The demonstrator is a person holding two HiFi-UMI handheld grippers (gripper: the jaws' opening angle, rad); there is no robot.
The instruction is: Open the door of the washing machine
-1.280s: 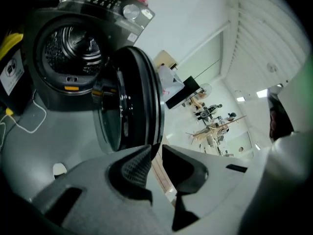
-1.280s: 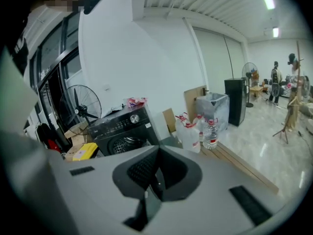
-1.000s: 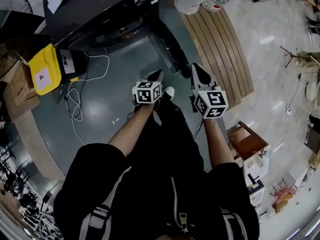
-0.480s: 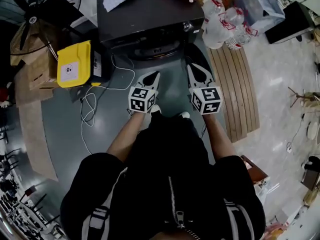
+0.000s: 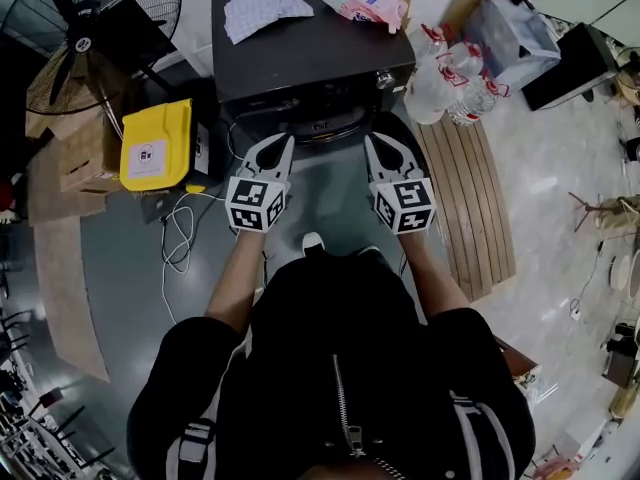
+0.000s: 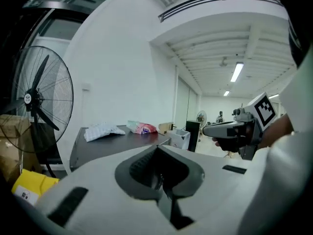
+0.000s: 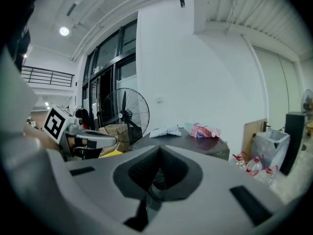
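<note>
Grey floor fills the middle of the head view, with pale tiles to the right. At the top stands the washing machine [image 5: 310,53], a dark, boxy unit with a flat top. Its door [image 5: 325,126] shows only as a rounded dark bulge with a grey ring on the front facing the person; it looks closed, though the steep angle hides most of it. On the top lie a checked cloth [image 5: 262,6] and a pink packet [image 5: 362,0]. The left gripper [image 5: 284,144] and the right gripper [image 5: 372,144] point at the front, one on either side of the door, with nothing between them and the machine. Left of the machine are a standing fan [image 5: 100,28], a yellow box [image 5: 155,146], cardboard boxes [image 5: 85,158] and a loose white cable [image 5: 180,233] on the floor. To the right are water bottles [image 5: 450,78] and a slatted wooden panel [image 5: 465,198].

White walls and a ceiling with strip lights back the left gripper view. The jaws are pressed together with nothing between them. Beyond them the machine's dark top carries the cloth and packet, the fan stands at the left, and the right gripper is held level at the right.

Tall windows and a white wall back the right gripper view. Its jaws also meet, empty. The machine's top lies ahead, the fan is behind it, the bottles are low at the right, and the left gripper is at the left edge.
</note>
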